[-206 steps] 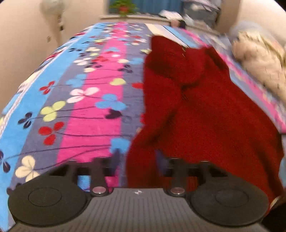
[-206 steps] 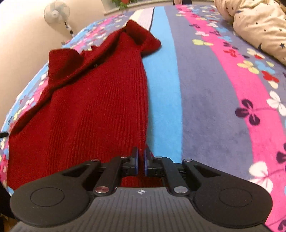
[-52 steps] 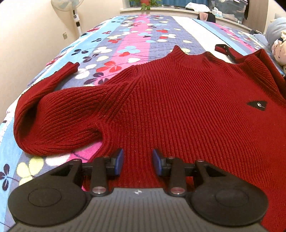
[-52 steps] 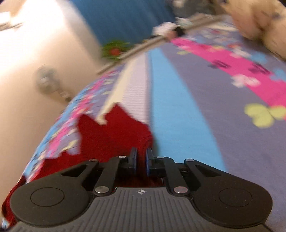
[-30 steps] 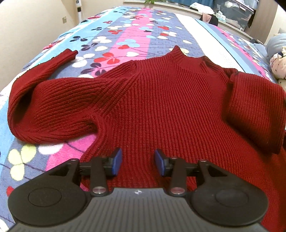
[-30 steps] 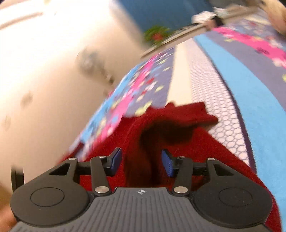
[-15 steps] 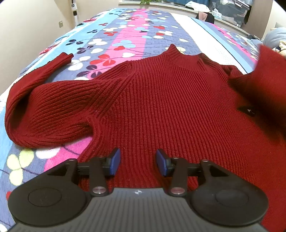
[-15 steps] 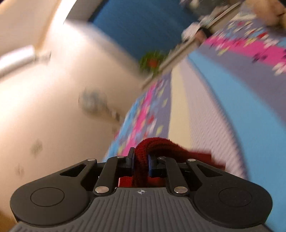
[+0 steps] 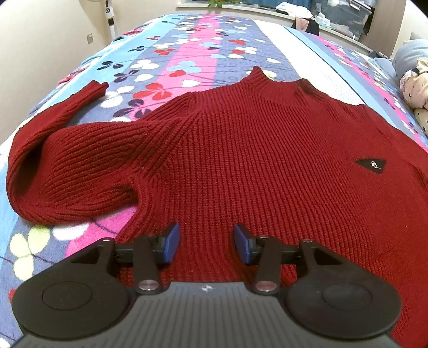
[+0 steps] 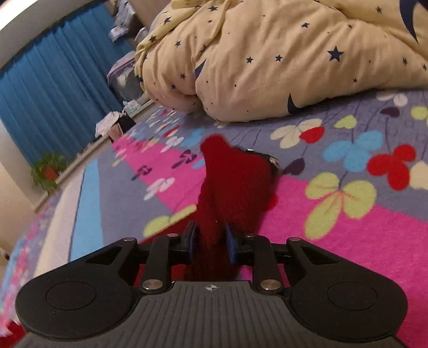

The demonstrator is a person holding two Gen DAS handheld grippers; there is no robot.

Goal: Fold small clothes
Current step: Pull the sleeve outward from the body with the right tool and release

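A dark red knitted sweater [image 9: 254,150] lies front-up on the flowered bedspread [image 9: 192,53], neck away from me. Its left sleeve [image 9: 67,160] is bent back on itself at the left. A small black triangular label [image 9: 371,165] sits on the chest at right. My left gripper [image 9: 204,241] is open and empty, just above the sweater's lower body. My right gripper [image 10: 211,241] is shut on the sweater's right sleeve [image 10: 232,187], whose cuff end stretches away from me over the bedspread [image 10: 347,241].
A cream duvet with dark stars [image 10: 281,53] is heaped on the bed beyond the sleeve. A blue curtain [image 10: 53,93] and a potted plant [image 10: 48,171] stand at the far wall. A fan pole [image 9: 109,18] and a wall are at the left.
My right gripper, shut on the sleeve, has swung out to the right, carrying the sleeve off the sweater's chest onto the bedspread. The left gripper has stayed open over the hem.
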